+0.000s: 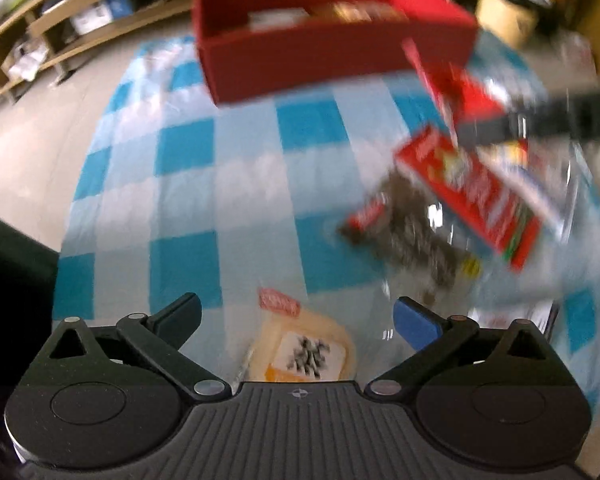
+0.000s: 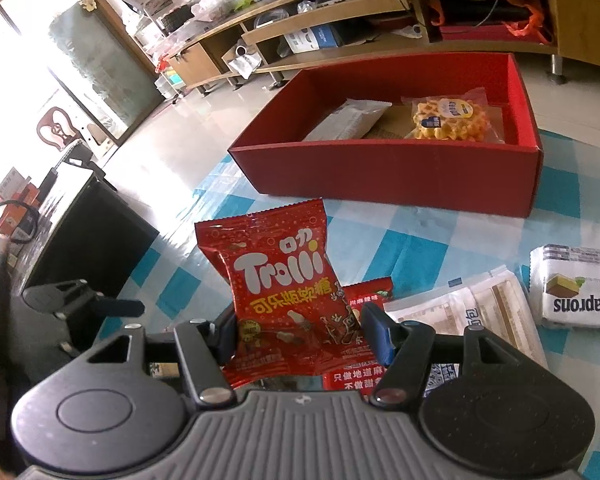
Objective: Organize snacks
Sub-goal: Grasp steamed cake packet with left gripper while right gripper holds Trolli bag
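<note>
Right hand-held gripper (image 2: 296,332) pinches Trolli bag (image 2: 284,284); left hand-held gripper (image 1: 298,320) spread wide.

My red Trolli bag (image 2: 284,300) stands upright; the red box (image 2: 400,176) behind holds a waffle pack (image 2: 452,118).

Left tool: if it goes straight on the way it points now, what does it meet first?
Probably the yellow snack packet lying on the checked tablecloth, right between the open fingers of the left tool. The picture is blurred, so depth is uncertain.
</note>
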Tool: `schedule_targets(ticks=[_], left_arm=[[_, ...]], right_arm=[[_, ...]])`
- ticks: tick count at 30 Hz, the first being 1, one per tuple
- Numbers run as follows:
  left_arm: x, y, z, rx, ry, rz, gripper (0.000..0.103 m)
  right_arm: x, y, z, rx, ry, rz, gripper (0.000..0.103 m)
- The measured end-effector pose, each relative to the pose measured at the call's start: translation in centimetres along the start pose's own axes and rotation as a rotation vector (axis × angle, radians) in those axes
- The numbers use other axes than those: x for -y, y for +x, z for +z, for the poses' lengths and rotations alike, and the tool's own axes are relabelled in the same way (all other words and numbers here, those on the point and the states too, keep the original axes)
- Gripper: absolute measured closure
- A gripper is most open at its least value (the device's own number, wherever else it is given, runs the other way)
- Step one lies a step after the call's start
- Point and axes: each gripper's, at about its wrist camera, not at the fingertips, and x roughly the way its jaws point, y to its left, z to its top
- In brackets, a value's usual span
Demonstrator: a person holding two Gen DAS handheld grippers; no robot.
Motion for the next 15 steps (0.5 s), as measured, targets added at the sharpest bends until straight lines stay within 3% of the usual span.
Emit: schedule_targets(ticks=[2, 4, 8, 15], left_arm=[[0.4, 1.1, -0.8, -0.048, 0.032, -0.036, 0.000], [0.8, 2.0, -1.1, -0.046, 0.062, -0.010, 0.000], [-0.4, 2.7, -1.0, -0.063, -0.014, -0.048, 0.007], [-0.3, 0.7, -0.3, 0.000, -0.066, -0.017, 0.017]], right_arm=[[0.1, 0.1, 0.0, -0.003, 0.002, -0.002, 0.041], [0.0, 0.4, 0.0, -0.010, 0.001, -0.005, 0.041], [-0.2, 1.1, 0.0, -0.027, -0.012, -0.008, 0.041], [-0.3, 1.1, 0.2, -0.015, -0.020, -0.014, 0.041]])
